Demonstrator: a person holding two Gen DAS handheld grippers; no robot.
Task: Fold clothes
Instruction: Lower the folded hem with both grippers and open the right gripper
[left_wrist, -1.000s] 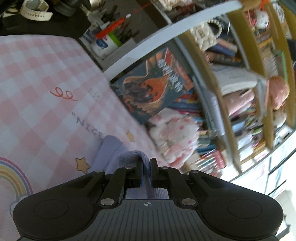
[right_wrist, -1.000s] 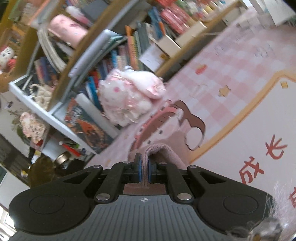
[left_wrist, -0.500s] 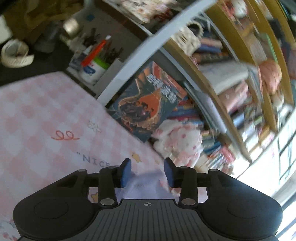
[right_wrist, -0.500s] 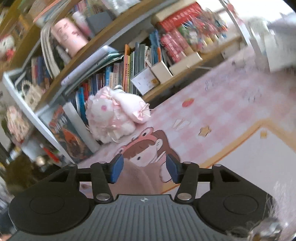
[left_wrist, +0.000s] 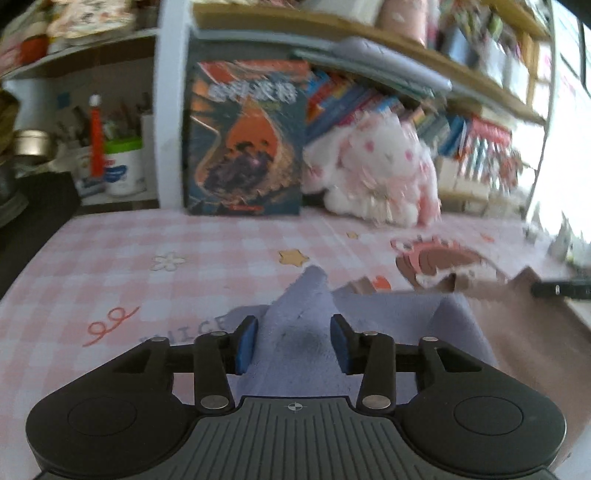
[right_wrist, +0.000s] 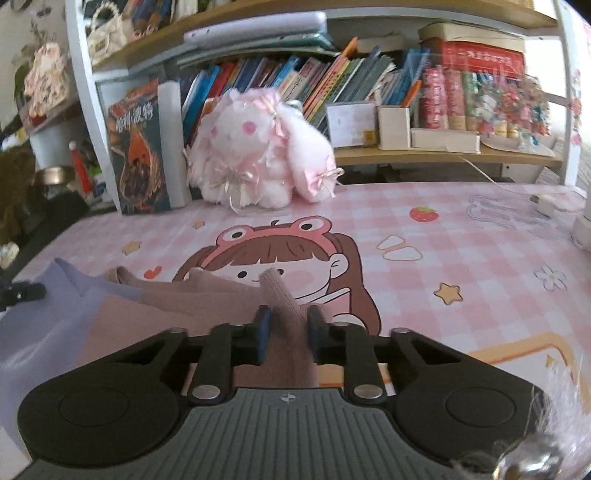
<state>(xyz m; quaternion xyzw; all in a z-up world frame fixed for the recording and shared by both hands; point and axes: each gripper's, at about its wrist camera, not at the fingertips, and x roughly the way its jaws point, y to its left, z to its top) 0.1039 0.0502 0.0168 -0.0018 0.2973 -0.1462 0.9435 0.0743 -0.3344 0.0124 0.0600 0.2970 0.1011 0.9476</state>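
Note:
A two-tone garment lies on the pink checked mat: its lavender part (left_wrist: 369, 314) is under my left gripper (left_wrist: 293, 341), and its pinkish-brown part (right_wrist: 192, 295) is under my right gripper (right_wrist: 284, 332). Both grippers are open. A raised fold of lavender cloth pokes up between the left jaws, loose. A ridge of brown cloth (right_wrist: 280, 295) stands between the right jaws, not clamped. The lavender part also shows at the left of the right wrist view (right_wrist: 44, 314). The brown part shows at the right of the left wrist view (left_wrist: 524, 332).
A pink and white plush rabbit (right_wrist: 258, 162) and an upright book (right_wrist: 140, 147) stand at the back of the mat (right_wrist: 461, 258) against the bookshelf (right_wrist: 406, 92). A pen cup (left_wrist: 122, 166) stands back left. A charger and cable (right_wrist: 543, 203) lie far right.
Both grippers were shut on the cloth and holding it up a second ago. They have opened, let go of the garment, and levelled out low over the mat.

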